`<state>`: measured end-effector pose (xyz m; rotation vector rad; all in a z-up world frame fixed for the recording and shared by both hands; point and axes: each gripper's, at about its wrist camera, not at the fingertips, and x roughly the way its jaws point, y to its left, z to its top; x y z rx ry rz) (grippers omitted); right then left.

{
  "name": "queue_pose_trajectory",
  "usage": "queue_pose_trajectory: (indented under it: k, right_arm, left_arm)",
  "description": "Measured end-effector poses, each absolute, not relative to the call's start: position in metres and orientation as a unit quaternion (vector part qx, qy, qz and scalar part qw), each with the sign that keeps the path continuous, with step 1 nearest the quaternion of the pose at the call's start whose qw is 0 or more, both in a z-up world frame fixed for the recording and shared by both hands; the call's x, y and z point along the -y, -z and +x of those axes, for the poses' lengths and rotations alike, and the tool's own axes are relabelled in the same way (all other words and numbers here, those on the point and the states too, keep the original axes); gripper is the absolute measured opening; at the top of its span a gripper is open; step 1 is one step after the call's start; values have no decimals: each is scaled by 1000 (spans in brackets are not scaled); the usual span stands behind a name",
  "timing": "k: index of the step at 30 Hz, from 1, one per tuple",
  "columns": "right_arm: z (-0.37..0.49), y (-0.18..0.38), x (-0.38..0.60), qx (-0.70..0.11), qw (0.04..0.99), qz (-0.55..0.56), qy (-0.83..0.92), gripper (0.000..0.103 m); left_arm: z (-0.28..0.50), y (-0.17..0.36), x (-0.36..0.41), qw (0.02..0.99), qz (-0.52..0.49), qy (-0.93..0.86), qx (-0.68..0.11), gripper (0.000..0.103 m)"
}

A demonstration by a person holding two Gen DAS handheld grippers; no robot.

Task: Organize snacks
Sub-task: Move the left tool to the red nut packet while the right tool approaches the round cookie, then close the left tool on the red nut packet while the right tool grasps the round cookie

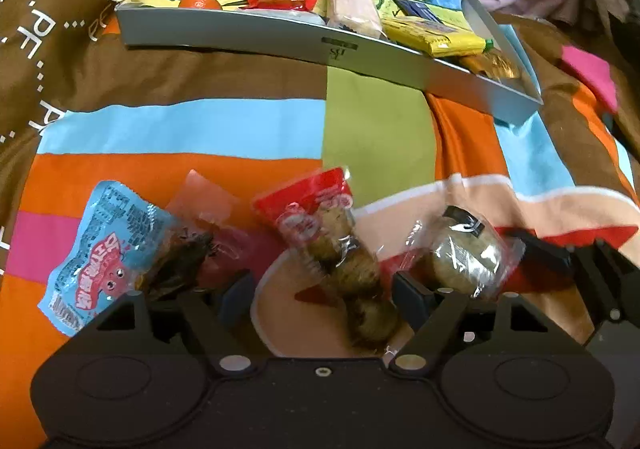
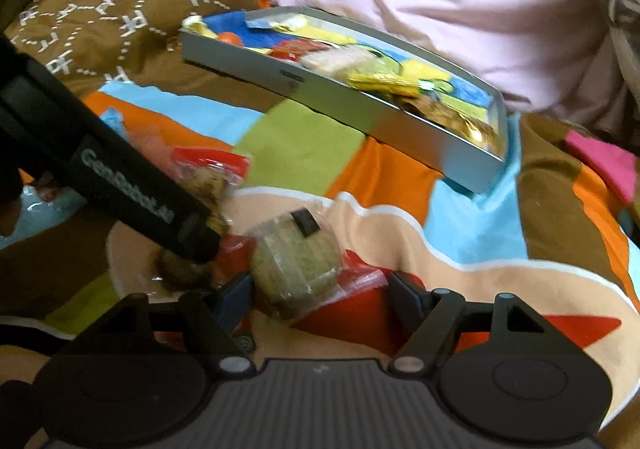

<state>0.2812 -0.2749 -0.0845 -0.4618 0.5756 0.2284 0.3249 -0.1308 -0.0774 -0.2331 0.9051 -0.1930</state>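
Grippers: left hand-held gripper (image 1: 324, 289) apart astride crinkly cookie pack (image 1: 340, 249) | right hand-held gripper (image 2: 320, 289) apart around round clear-wrapped cookie (image 2: 296, 261)

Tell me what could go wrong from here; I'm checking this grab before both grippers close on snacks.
1. The left gripper and right gripper are both open and close together; the left one's finger crosses beside the round cookie pack, so they may collide.
2. The red cookie bag lies tilted between the left fingers; a grip on crinkly film could slip.
3. The gray tray already looks crowded.
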Motion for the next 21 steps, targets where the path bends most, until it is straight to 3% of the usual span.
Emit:
queue_pose_trajectory:
  k: [13,16,21]
  right_arm:
    - [276,94,262,-239,920,-291,-110,84]
    - [278,95,261,-248,916,-287,-130,68]
    - [277,94,259,-254,915,-285,-132,65]
  left_arm:
    - [334,77,144,894,-105,82,-427,71]
    - [335,76,144,894,-107,83,-427,63]
    - [333,75,143,896,-114,81,-422,56]
